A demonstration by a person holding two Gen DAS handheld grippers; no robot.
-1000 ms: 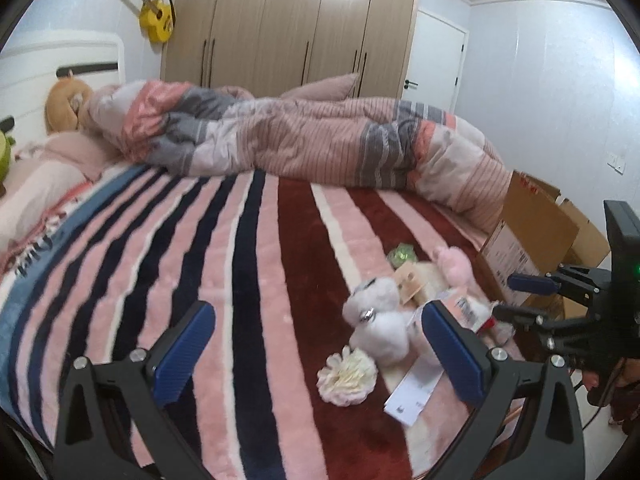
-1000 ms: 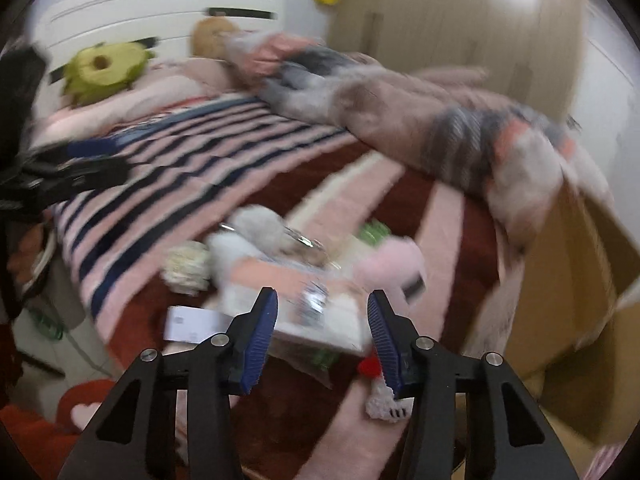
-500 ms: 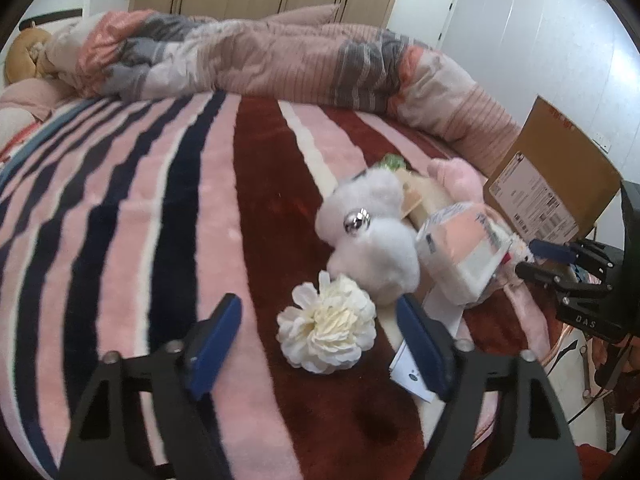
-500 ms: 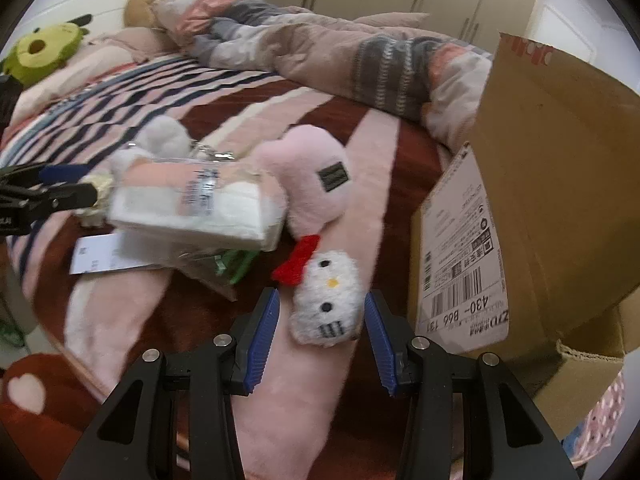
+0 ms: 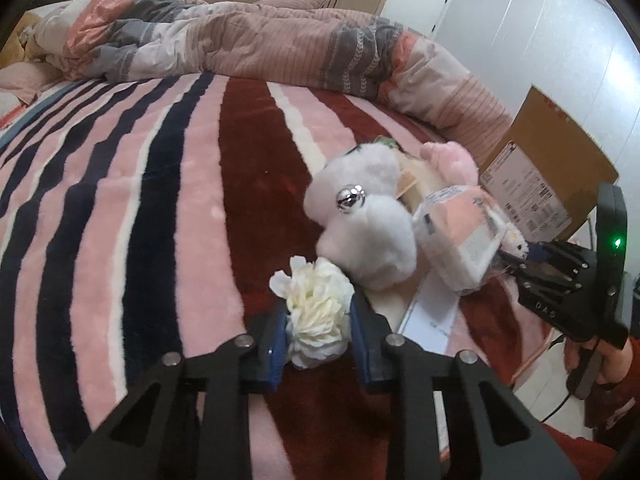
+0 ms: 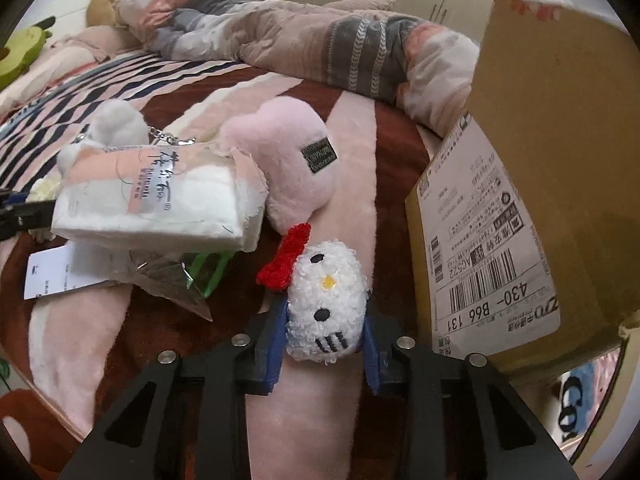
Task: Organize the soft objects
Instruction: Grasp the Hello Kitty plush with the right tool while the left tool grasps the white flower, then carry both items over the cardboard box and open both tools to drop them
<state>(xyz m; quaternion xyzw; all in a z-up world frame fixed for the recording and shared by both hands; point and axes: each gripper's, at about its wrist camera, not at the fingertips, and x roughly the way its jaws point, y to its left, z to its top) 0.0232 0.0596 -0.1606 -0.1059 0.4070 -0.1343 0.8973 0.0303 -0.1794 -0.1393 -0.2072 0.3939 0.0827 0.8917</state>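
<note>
Left claw [image 5: 318,330] has just been closing and now pinches the cream fabric flower [image 5: 316,312] between its blue pads, the bloom bulging up out of the narrow gap. Right claw [image 6: 325,334] has likewise just been closing, onto the white cat-face plush [image 6: 327,304], which now sits squeezed between both pads. A second ago both claws hung higher, the left one wide open, nothing between either pair; both have come down onto the striped blanket [image 5: 160,208], so 2 soft items look secured and, I judge, ready to lift.

The cat-face plush lies just left of the cardboard box [image 6: 560,152], long axis running along the claw's fingers, red bow [image 6: 285,258] at the far end, whiskers nearest the camera. The flower lies well left of that box, beyond the tissue pack [image 6: 160,200] and fluffy white plush [image 5: 366,220]; it is roundish, with no clear long axis.
</note>
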